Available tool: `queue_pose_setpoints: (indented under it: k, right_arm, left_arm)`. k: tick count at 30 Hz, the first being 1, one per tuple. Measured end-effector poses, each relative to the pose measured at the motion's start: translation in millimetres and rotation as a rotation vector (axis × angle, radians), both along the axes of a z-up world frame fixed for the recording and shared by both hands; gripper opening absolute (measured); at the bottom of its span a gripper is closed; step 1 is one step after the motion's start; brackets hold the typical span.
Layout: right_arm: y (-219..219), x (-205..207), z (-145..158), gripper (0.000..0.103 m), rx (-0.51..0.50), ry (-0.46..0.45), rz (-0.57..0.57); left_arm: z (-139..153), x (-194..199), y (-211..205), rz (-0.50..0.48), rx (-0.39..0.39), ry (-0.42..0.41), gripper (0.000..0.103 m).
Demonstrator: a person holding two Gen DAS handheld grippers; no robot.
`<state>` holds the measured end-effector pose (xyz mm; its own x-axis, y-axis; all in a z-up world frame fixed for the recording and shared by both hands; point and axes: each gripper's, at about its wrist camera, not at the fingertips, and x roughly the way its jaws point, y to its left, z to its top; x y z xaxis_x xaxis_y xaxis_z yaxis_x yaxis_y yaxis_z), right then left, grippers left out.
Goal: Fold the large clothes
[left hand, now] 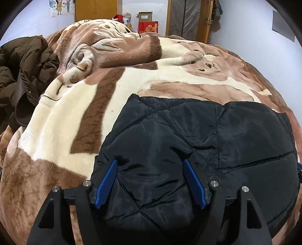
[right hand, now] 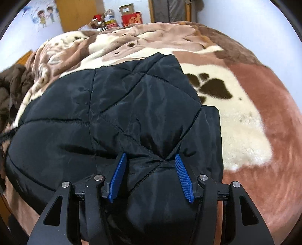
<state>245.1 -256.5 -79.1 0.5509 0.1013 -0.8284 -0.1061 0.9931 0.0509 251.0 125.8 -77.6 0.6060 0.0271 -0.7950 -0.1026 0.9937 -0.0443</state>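
Note:
A black quilted jacket (left hand: 217, 135) lies folded on a brown and cream plush blanket (left hand: 62, 113); it also shows in the right wrist view (right hand: 122, 105). My left gripper (left hand: 150, 164) has its blue-padded jaws wide apart over the jacket's near left part, with padded fabric bulging between them. My right gripper (right hand: 150, 158) also has its jaws apart over the jacket's near right part, with fabric between the pads. Neither pair of pads pinches the cloth.
A dark brown coat (left hand: 22, 71) is heaped at the left side of the bed, also in the right wrist view (right hand: 13, 88). Red boxes (left hand: 148, 26) and clutter stand behind the bed by a wooden wardrobe (left hand: 96, 9). The blanket (right hand: 245, 116) stretches right of the jacket.

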Motion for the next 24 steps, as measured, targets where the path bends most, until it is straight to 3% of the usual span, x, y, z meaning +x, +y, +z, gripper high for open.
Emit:
queue_pose_setpoints:
  k: [2, 7, 12, 15, 20, 24]
  right_arm:
    - [-1.5, 0.2, 7.4, 0.054, 0.013, 0.007, -0.013]
    - [-3.9, 7.2, 40.0, 0.054, 0.049, -0.089, -0.022]
    - [-10.3, 36.8, 10.4, 0.054, 0.029, -0.003, -0.057]
    - [-9.8, 38.2, -0.1, 0.054, 0.008, -0.006, -0.043]
    - [-11.2, 30.0, 13.0, 0.054, 0.0, -0.024, -0.049]
    - [-26.0, 1.9, 37.8, 0.054, 0.06, -0.082, -0.057]
  left_arm:
    - [4.5, -0.4, -0.6, -0.007, 0.012, 0.002, 0.074]
    - [14.4, 4.7, 4.2, -0.011, 0.019, -0.03, 0.074]
    - [-5.5, 19.4, 6.0, -0.005, 0.011, -0.004, 0.078]
    - [-7.9, 21.7, 5.1, -0.002, 0.01, -0.008, 0.078]
    - [4.0, 14.8, 3.9, -0.003, 0.027, -0.009, 0.076]
    - [27.4, -16.8, 13.7, 0.004, -0.009, -0.079, 0.076]
